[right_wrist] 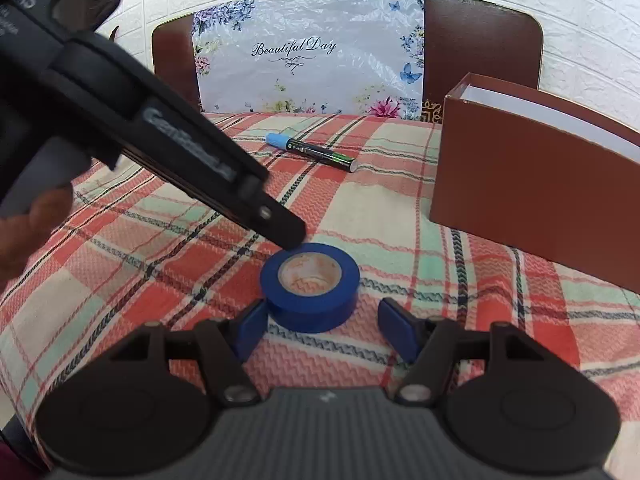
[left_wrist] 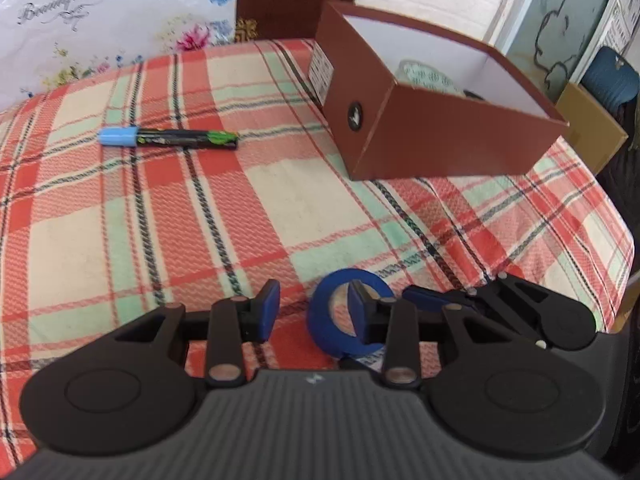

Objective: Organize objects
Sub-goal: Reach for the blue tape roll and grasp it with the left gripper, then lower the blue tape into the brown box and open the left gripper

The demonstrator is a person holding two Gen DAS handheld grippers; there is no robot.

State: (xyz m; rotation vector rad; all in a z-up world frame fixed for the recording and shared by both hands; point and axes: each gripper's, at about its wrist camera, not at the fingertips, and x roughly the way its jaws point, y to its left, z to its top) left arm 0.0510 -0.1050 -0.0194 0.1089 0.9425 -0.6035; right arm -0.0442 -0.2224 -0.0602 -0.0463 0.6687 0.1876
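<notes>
Tongs from both hands converge on one roll of blue tape lying flat on the plaid-covered surface, which could be a bed or a worktop. The right tongs stand partly open, one blue pad just beside the roll at its 8 o'clock, the other apart from it at 4 o'clock; nothing is gripped. In the left wrist view the left tongs are also partly open and hold nothing: the roll sits by the right-hand pad, which overlaps its hole, but whether that pad touches it I cannot tell. From the right wrist view the left tool's black tip hangs at the roll's 11 o'clock, very near its rim.

The step in hand looks like picking up the tape, with the right tongs better placed. The likely destination is the open brown shoebox, at 1 o'clock from the roll in the left view, where a pale patterned roll already lies. A marker with a light-blue cap waits well apart at 11 o'clock.

Next, the right tongs should ease forward until the roll sits squarely between the pads, then close across its outer wall. The left tool needs to draw clear first, or the two may collide over the roll.
</notes>
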